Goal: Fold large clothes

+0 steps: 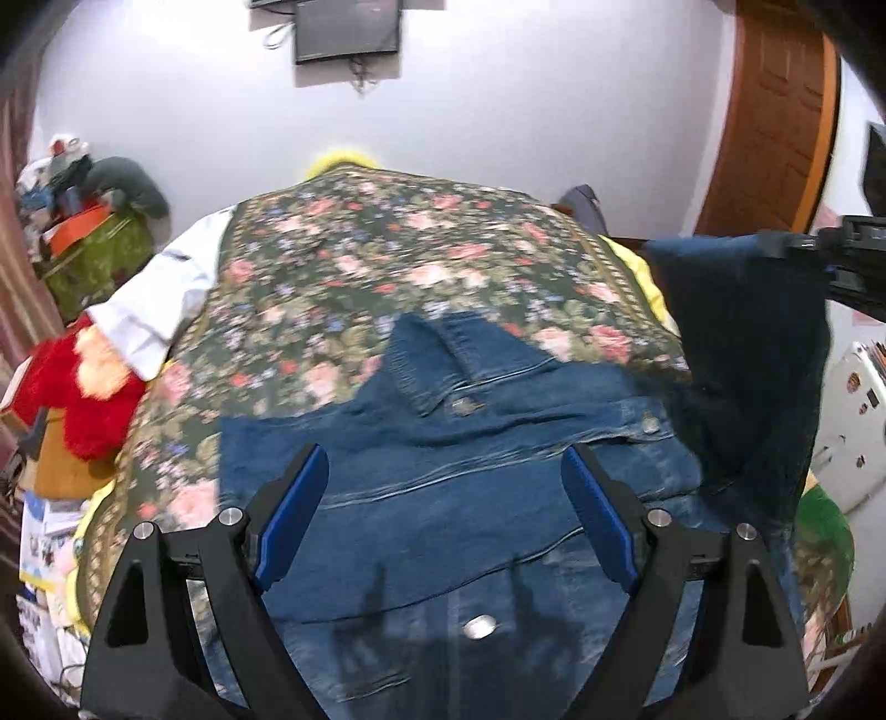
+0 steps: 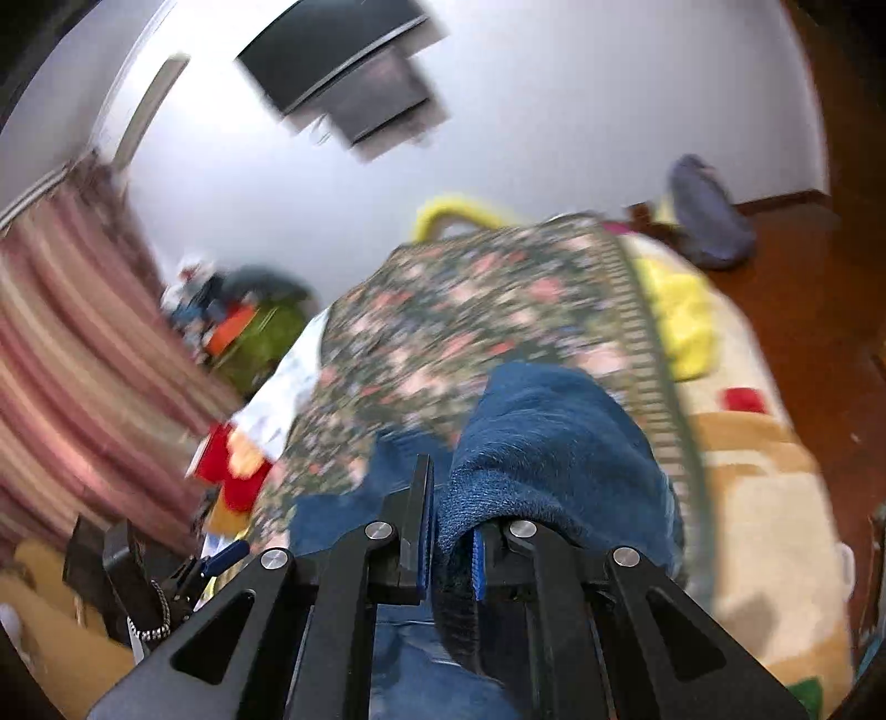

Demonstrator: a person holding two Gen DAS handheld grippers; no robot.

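Observation:
A blue denim jacket [image 1: 443, 498] lies spread on a floral bedspread [image 1: 387, 260], collar pointing away from me. My left gripper [image 1: 443, 451] hovers open over the jacket's middle, with its blue pads [image 1: 290, 515] wide apart and nothing between them. At the right edge of the left wrist view my right gripper [image 1: 830, 249] holds a dark flap of the jacket [image 1: 747, 354] lifted off the bed. In the right wrist view the right gripper [image 2: 448, 498] is shut on that denim fold [image 2: 554, 443], which drapes over and hides the right finger's tip.
A red plush toy [image 1: 83, 399] and a white cloth [image 1: 160, 299] sit at the bed's left edge, near a green basket [image 1: 99, 255] of clutter. A screen [image 1: 346, 27] hangs on the far wall. A wooden door [image 1: 775, 111] and a grey bag [image 2: 703, 216] are on the right.

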